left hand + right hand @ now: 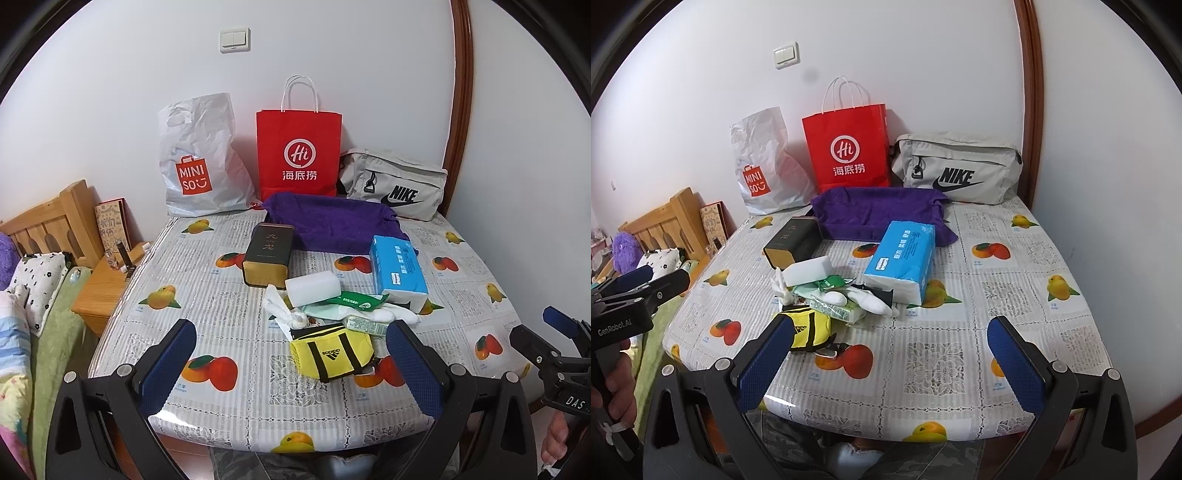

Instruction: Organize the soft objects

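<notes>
Both hand-held grippers: left [291,373], right [890,362] wide, empty. Yellow bag [328,352] on table [221,295]: approach low, pinch mid-body, avoid strap.

The left hand-held gripper [642,284] is cut off by the right wrist view's left edge, so its jaw gap cannot be read. White gloves [388,314] lie partly buried under the green packet [360,298]. The small print on the blue tissue pack [901,258] is too small to read.
</notes>
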